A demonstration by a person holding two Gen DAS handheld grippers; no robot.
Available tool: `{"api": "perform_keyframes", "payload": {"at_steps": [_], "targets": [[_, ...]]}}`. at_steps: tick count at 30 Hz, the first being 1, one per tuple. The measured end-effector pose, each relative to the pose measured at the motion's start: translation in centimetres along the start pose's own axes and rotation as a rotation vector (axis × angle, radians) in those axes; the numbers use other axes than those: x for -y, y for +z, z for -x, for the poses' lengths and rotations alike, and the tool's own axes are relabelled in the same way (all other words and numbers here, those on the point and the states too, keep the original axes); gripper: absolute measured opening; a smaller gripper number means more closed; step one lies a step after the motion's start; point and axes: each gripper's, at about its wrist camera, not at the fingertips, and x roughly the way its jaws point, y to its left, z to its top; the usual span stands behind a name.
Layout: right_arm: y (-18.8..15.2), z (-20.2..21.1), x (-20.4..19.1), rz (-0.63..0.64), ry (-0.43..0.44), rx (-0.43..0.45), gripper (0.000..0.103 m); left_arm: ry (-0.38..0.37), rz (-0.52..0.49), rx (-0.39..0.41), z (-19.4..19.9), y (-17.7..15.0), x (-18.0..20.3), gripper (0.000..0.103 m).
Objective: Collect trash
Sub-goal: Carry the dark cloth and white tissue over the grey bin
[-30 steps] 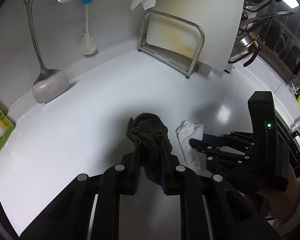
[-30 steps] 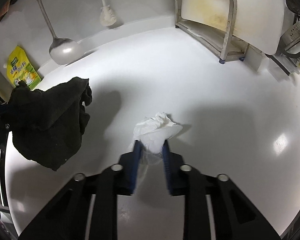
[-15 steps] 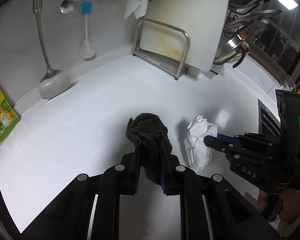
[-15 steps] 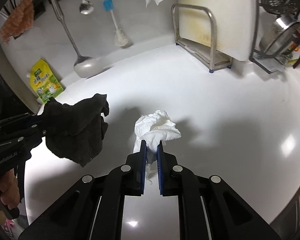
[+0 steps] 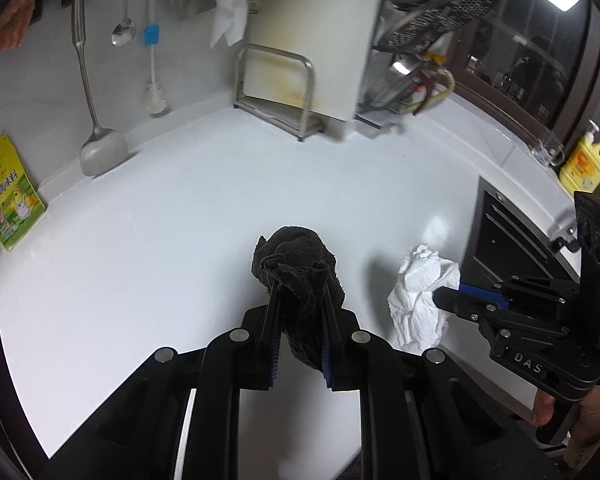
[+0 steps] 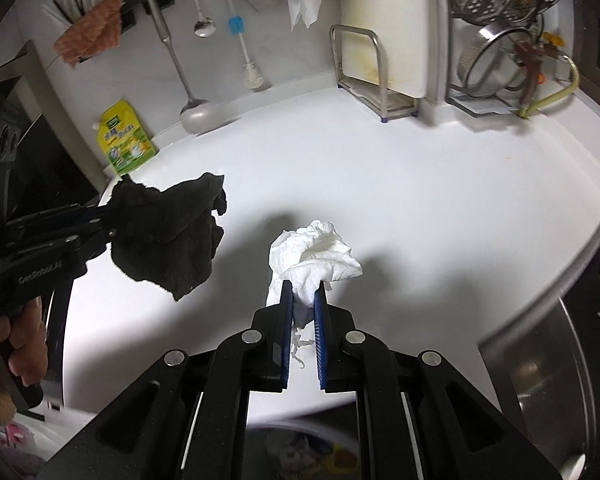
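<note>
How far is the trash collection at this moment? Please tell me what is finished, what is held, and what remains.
Done: both pieces are picked up and hang clear of the white counter. In hand: the left gripper is shut on the dark cloth, and the right gripper is shut on the crumpled white tissue. Left: neither piece is dropped anywhere yet. A container edge shows blurred at the bottom of the right wrist view; I cannot tell if it is the bin.
</note>
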Motion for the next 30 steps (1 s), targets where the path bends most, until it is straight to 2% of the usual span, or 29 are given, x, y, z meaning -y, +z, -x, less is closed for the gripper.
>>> {"api": "perform_keyframes", "payload": {"at_steps": [12,30], "targets": [[-7.9,6.4,0.3,0.01,-0.004,-0.006,0.01,-0.01,-0.048,0.009,3.8,-4.8,6.6,0.016],[-17.6,11.3,-0.7,0.014,0.001,-0.047,0.01,-0.003,-0.063,-0.025,7.3,-12.5,11.0,0.016]]}}
